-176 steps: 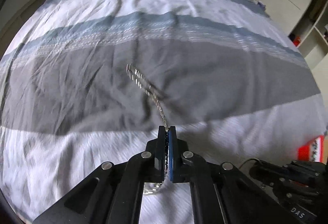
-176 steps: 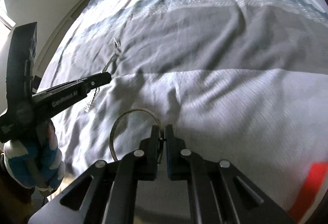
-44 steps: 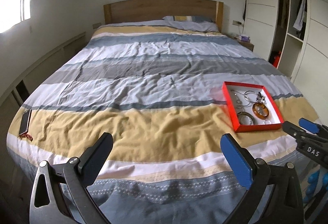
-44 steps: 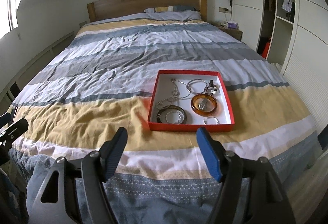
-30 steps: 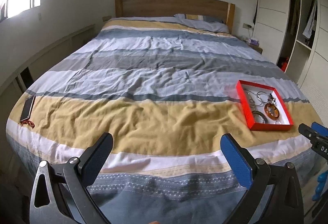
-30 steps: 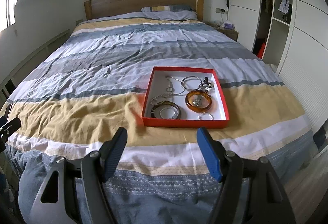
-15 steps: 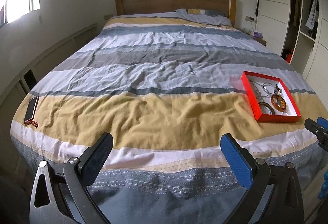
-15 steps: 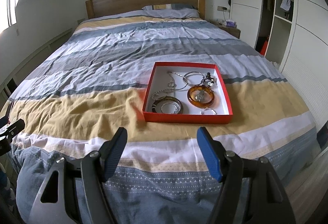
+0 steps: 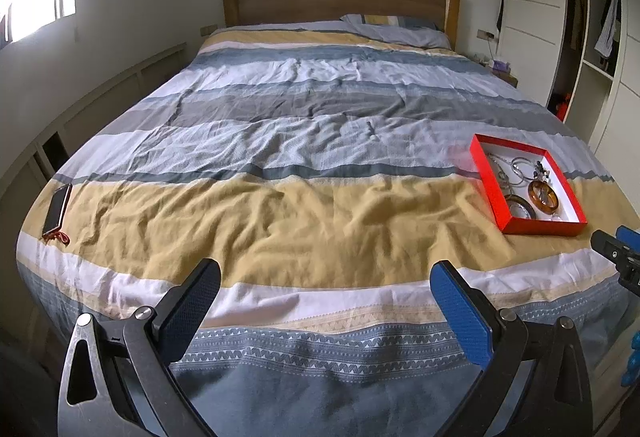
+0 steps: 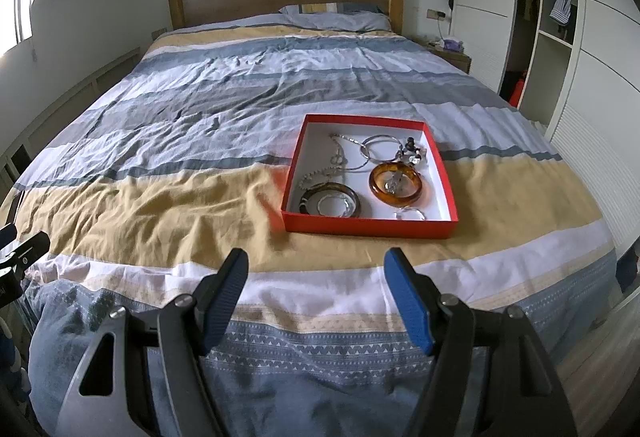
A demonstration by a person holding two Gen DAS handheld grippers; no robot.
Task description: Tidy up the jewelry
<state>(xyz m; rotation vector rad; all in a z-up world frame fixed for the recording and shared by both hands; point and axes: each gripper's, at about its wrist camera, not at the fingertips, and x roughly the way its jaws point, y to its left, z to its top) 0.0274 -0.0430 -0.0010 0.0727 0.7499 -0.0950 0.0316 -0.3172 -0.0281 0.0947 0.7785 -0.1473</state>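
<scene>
Both tools held back off the foot of the bed (image 9: 304,221), nothing in either. Left gripper (image 9: 326,293) has its jaws spread wide and empty; right gripper (image 10: 316,283) likewise parted wide, empty. Red tray (image 10: 366,227) sits on the yellow stripe of the duvet, toward the right side of the bed, squarely ahead of the right gripper and well off to the right in the left view. Inside it: amber bangle (image 10: 395,184), dark bangle (image 10: 330,201) with a silver ring lying within it, thin silver hoops (image 10: 380,148), a chain (image 10: 338,157), a small beaded cluster (image 10: 412,149) at the far right. All jewellery visible lies in the tray; none seen loose on the covers, so the job looks finished or nearly so. A phone (image 9: 57,208) lies at the bed's left edge. Risks, as judged: tray rests on soft, rumpled bedding, so a push on its rim or a press on the duvet nearby could tip it and spill pieces into the folds. Chain and hoops overlap; lifting one may drag the other out.
</scene>
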